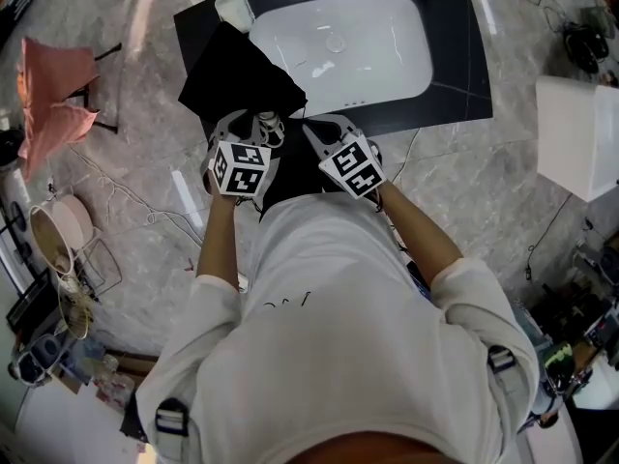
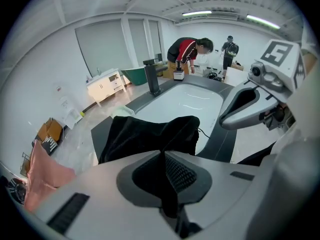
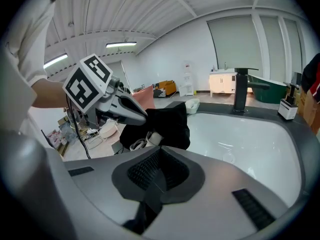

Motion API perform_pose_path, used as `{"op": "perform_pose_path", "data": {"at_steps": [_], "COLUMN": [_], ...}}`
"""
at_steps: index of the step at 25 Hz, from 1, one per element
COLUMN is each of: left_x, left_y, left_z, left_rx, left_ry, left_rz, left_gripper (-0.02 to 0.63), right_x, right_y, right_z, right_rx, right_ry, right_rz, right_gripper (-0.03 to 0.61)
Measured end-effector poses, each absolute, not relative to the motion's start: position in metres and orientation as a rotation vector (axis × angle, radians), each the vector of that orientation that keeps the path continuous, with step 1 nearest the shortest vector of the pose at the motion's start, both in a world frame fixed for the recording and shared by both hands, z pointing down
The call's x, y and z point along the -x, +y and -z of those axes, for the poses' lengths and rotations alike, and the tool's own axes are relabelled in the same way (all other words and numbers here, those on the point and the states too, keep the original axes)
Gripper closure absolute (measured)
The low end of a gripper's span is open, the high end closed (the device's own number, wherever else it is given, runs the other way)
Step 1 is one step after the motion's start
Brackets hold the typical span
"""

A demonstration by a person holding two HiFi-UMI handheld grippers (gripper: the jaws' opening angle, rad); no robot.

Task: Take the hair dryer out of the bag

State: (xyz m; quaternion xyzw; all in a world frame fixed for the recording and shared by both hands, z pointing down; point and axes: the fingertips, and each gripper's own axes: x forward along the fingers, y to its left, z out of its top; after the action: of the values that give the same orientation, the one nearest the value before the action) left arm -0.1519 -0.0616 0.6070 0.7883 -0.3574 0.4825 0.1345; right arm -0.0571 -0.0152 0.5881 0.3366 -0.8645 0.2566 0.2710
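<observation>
Early stage, nothing out yet. Bag is a black cloth one, lying on the dark counter just left of the white sink, w/ its near end bunched up toward the person.

Left gripper: jaws clenched, a fold of black bag cloth pinched between the pads. Right gripper: also clenched, a strip of the same black cloth caught in its jaws. Both sit side by side at the near edge of the bag and both point down at it, so I'd read this as the two tongs getting hold of the bag mouth to spread it.

Dryer: in the right gripper view a pale rounded bit plus what looks like a cord loop peeks from the bag opening, just beyond the left gripper's tip. Prob. the dryer, but only a small part shows (can't tell handle from nozzle). The rest is inside the cloth. Neither gripper touches it.

Done so far, as I judge it: bag gripped on both sides, opening partly exposed. Left to do: pull the mouth wide, free one gripper, grab the dryer body, draw it clear w/ cord, and set it down. Likely snag: the cord catching in the cloth on the way out.
</observation>
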Motion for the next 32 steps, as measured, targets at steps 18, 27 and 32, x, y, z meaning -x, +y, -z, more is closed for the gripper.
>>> {"op": "perform_pose_path", "data": {"at_steps": [18, 27, 32], "left_x": [0.18, 0.181, 0.181], "left_y": [-0.12, -0.134, -0.138], "left_z": [-0.597, -0.602, -0.605], "left_rx": [-2.371, -2.411, -2.421], "left_ry": [-0.968, -0.859, -0.817], "left_rz": [-1.248, -1.158, -1.119], "left_gripper": [0.578, 0.578, 0.578], "right_x": [0.126, 0.147, 0.155], "right_y": [-0.04, -0.055, -0.053], "right_z": [-0.604, -0.615, -0.621], "right_rx": [-0.88, -0.909, -0.888], "right_ry": [-2.319, -2.27, -2.248], "right_rz": [-0.692, -0.697, -0.7], "right_gripper": [0.58, 0.574, 0.561]}}
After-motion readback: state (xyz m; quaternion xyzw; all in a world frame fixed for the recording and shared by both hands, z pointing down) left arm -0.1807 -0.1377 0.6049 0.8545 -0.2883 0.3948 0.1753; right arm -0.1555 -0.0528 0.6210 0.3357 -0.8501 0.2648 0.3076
